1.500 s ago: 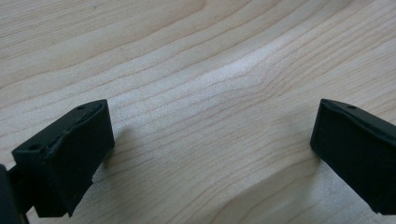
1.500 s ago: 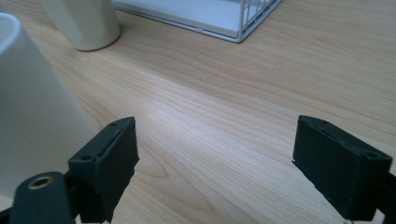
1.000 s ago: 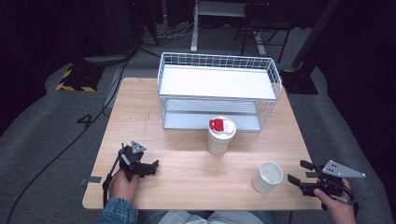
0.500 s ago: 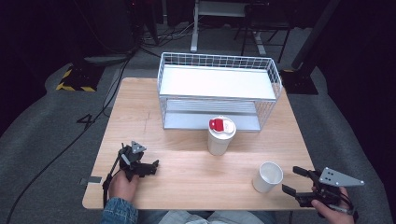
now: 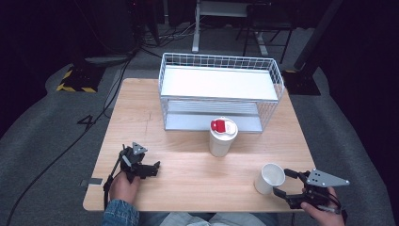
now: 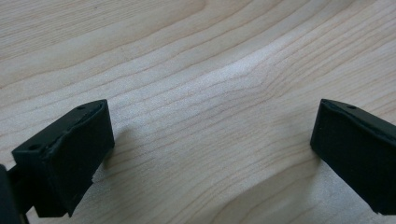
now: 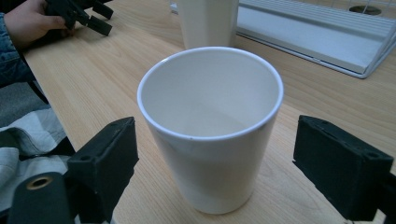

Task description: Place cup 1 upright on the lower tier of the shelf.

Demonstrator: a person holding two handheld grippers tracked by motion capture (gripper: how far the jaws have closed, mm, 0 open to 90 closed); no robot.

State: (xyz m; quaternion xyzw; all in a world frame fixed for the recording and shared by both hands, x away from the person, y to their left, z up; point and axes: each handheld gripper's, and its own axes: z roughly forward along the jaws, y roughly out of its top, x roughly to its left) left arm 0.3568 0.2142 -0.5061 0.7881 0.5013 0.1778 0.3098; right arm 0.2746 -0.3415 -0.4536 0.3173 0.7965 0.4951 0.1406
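An open white cup (image 5: 270, 177) stands upright near the table's front right corner, with nothing inside it (image 7: 210, 126). My right gripper (image 5: 283, 182) is open just right of the cup; in the right gripper view its jaws (image 7: 214, 140) stand wide apart on either side of the cup without touching it. My left gripper (image 5: 152, 169) rests low at the front left, held in a hand. It is open over bare wood (image 6: 212, 135) with nothing between its jaws.
A taller white cup with a red-and-white lid (image 5: 222, 136) stands mid-table, in front of a white wire rack (image 5: 221, 89) with two shelves at the back. The wooden table (image 5: 188, 179) ends close behind both hands. The other hand and its gripper (image 7: 79, 14) lie farther off.
My right gripper has moved left and toward the front edge, so its jaws now flank the open cup. The left gripper and both cups have stayed put.
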